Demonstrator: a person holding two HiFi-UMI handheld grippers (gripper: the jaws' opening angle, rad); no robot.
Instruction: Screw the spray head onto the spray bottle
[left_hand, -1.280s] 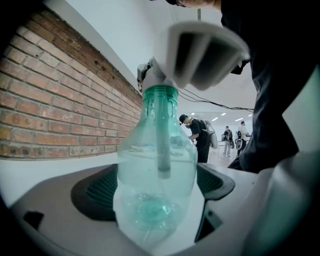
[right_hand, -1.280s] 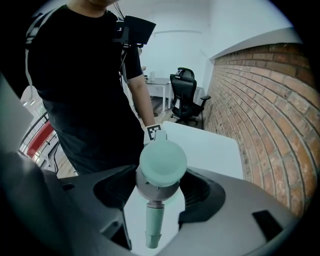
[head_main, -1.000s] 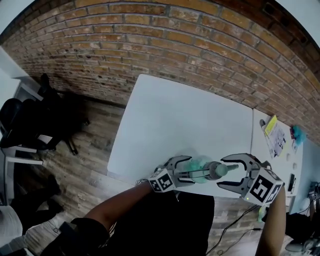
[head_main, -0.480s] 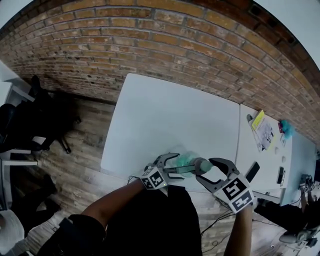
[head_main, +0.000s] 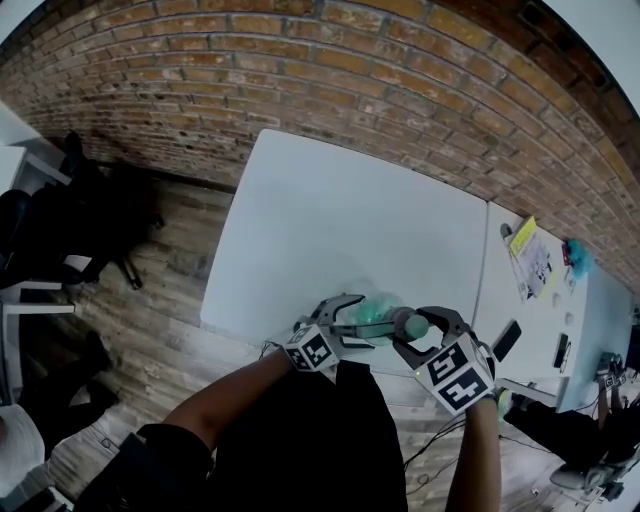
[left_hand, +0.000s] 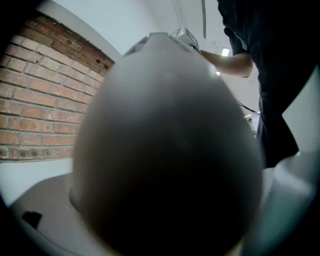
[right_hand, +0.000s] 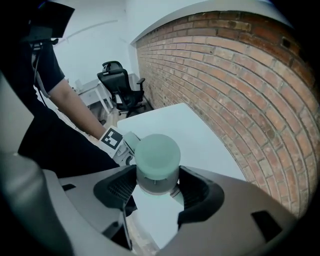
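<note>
Right tongs clamp the pale-green round plastic spray head; left tongs seemingly grip the translucent teal bottle between them. Best keep both coaxial, twisting gently.

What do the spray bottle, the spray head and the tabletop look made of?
Spray bottle: probably translucent green plastic, with a pale, glassy look.
Spray head: matte pale-green plastic, a smooth moulded dome.
Table: smooth, uniform white top, possibly laminate; the look leaves it open.

Mint spray head, white table
</note>
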